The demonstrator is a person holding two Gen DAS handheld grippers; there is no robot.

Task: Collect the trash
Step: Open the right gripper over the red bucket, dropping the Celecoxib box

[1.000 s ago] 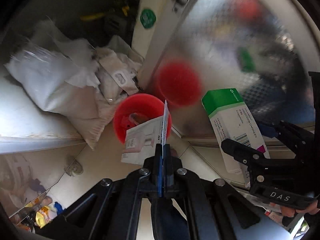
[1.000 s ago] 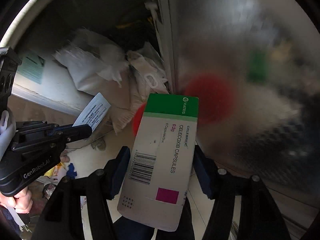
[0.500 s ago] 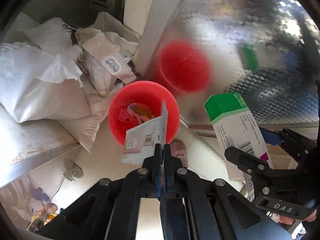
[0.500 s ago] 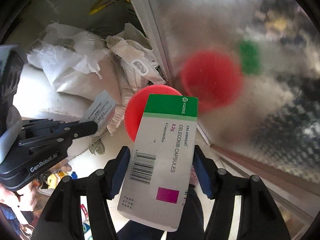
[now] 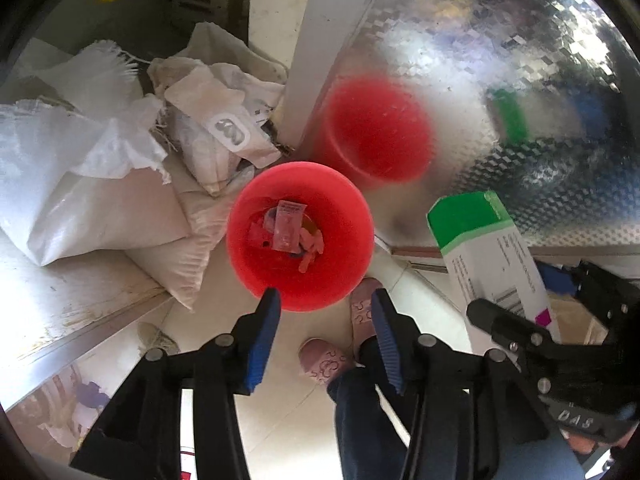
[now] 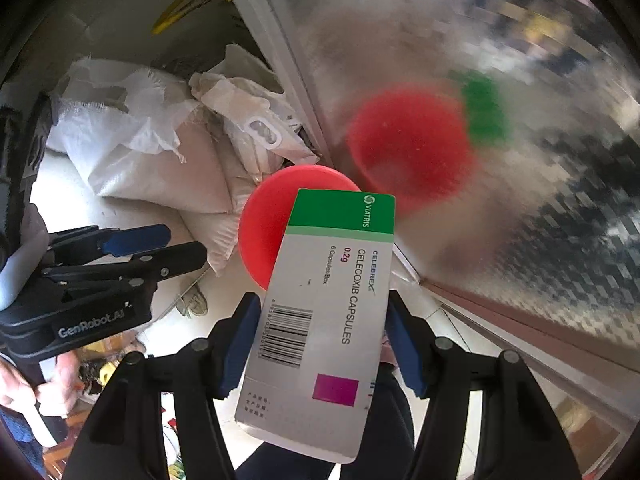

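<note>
A red bin [image 5: 352, 264] stands on the floor below both grippers and holds several bits of trash, with a small pink and white packet [image 5: 288, 230] on top. My left gripper [image 5: 324, 312] is open and empty just above the bin's near rim. My right gripper [image 6: 320, 316] is shut on a white and green medicine box [image 6: 324, 304], held above the red bin [image 6: 260, 232]. The box also shows at the right of the left wrist view [image 5: 488, 256], and the left gripper at the left of the right wrist view [image 6: 182, 248].
White woven sacks [image 5: 80, 184] are piled to the left of the bin against a white ledge [image 5: 48, 312]. A shiny patterned metal door [image 5: 520, 80] stands behind the bin and mirrors it. My feet in pink slippers [image 5: 324, 360] stand near the bin.
My left gripper has opened and let go of the small packet, which now lies in the red bin. Both grippers have moved closer over the bin. The right gripper still holds the box.
</note>
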